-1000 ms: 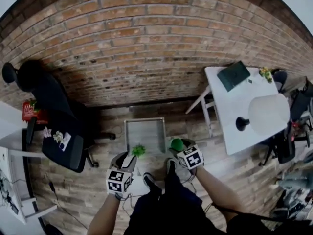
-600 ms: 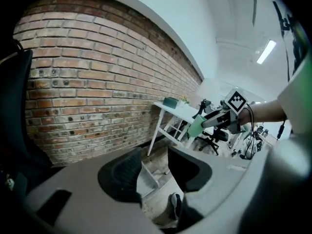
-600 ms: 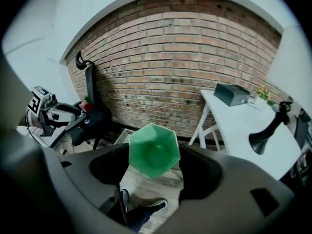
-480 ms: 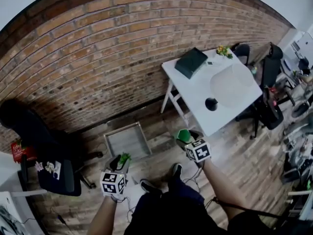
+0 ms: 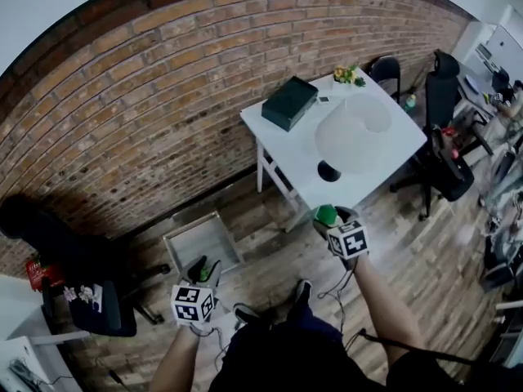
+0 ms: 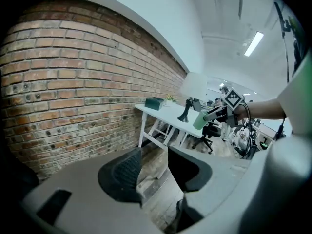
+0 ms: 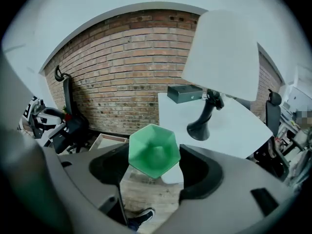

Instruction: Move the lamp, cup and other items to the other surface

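Observation:
A green faceted cup (image 7: pixel 153 150) sits between the pads of my right gripper (image 7: pixel 155 165), which is shut on it. In the head view that gripper (image 5: pixel 329 216) hangs just off the front edge of the white table (image 5: pixel 384 166). On the table stands the lamp, with its white shade (image 5: pixel 351 133) and black base (image 5: pixel 329 171), along with a dark green box (image 5: pixel 288 102) and a small plant (image 5: pixel 347 74). My left gripper (image 5: pixel 204 273) is lower left, over the wooden floor. Its jaws stand apart with only floor showing between them (image 6: pixel 152 161). The head view shows a small green patch at its tip.
A grey tray (image 5: pixel 200 242) lies on the floor by the brick wall (image 5: pixel 163 96). A black office chair (image 5: pixel 78 256) stands at the left, and more chairs (image 5: pixel 445 158) and clutter crowd the table's right side. A shoe (image 5: pixel 301 291) shows below.
Both grippers have travelled right, from the grey tray toward the white table. The right one with the green cup has risen to the table's front edge. The left trails behind.

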Tool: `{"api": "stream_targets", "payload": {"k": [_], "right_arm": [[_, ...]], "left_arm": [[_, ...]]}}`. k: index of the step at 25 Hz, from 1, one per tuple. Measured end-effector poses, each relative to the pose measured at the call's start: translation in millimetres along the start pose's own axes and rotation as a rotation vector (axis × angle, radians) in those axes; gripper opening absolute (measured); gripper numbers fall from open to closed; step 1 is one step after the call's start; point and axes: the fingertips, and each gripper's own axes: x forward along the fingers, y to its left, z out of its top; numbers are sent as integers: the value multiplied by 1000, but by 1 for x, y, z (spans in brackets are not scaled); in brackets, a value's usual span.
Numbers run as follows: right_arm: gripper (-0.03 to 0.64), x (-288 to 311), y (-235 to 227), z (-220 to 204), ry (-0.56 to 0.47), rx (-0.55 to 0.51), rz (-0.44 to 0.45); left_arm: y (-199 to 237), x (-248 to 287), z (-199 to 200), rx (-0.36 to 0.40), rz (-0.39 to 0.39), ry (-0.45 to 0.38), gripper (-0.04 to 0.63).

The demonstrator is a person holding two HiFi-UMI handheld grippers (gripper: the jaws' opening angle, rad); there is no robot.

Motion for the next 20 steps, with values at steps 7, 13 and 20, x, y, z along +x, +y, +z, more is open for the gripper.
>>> {"api": "stream_targets", "payload": {"k": [7, 13, 20], "right_arm": [[322, -13, -107, -8, -9, 11, -20], [322, -3, -192, -14, 23, 26, -33], [324, 23, -270, -18, 92, 41, -21]], "left_arm": [[-71, 49, 20, 17, 6, 13, 166], [-111, 90, 29, 17, 21, 32, 166], [-148, 126, 37, -24, 62, 30, 166]]}}
